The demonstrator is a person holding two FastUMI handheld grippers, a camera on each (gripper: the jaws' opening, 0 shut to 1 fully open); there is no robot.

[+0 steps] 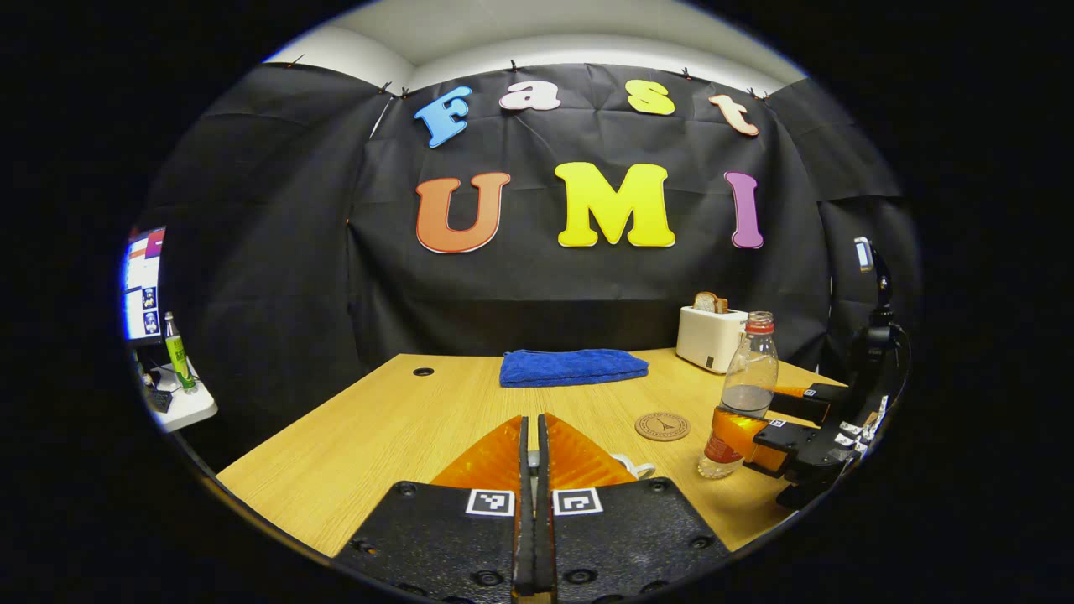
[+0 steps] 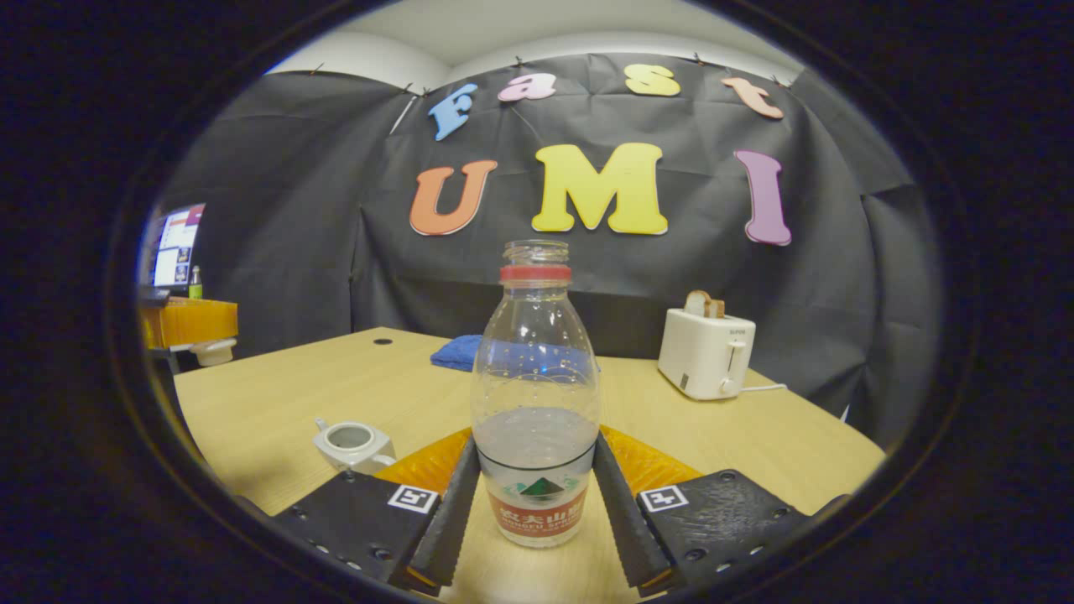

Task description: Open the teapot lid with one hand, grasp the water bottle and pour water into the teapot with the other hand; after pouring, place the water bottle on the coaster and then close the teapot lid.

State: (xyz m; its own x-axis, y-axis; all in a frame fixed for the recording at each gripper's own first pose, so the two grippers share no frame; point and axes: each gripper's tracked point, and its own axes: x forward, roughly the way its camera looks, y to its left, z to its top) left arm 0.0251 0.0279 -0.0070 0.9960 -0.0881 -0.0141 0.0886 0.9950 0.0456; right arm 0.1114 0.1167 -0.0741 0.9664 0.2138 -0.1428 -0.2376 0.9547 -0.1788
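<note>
I see one water bottle (image 2: 536, 403) standing upright on the table (image 2: 336, 377), uncapped and holding clear water to roughly mid-height, with my right gripper (image 2: 537, 503) closed around its lower body, both fingers pressed to its sides. One teapot (image 2: 352, 443) sits just to its left with the lid off and its inside looking dry as far as I can tell, while my left gripper (image 1: 534, 470) has its jaws pinched nearly together on something small I cannot identify. I count one round coaster (image 1: 662, 426) lying bare near the bottle, one folded blue towel (image 1: 573, 367), and one toaster (image 2: 706, 352) with a single slice of bread (image 2: 703, 304) poking out of it.
</note>
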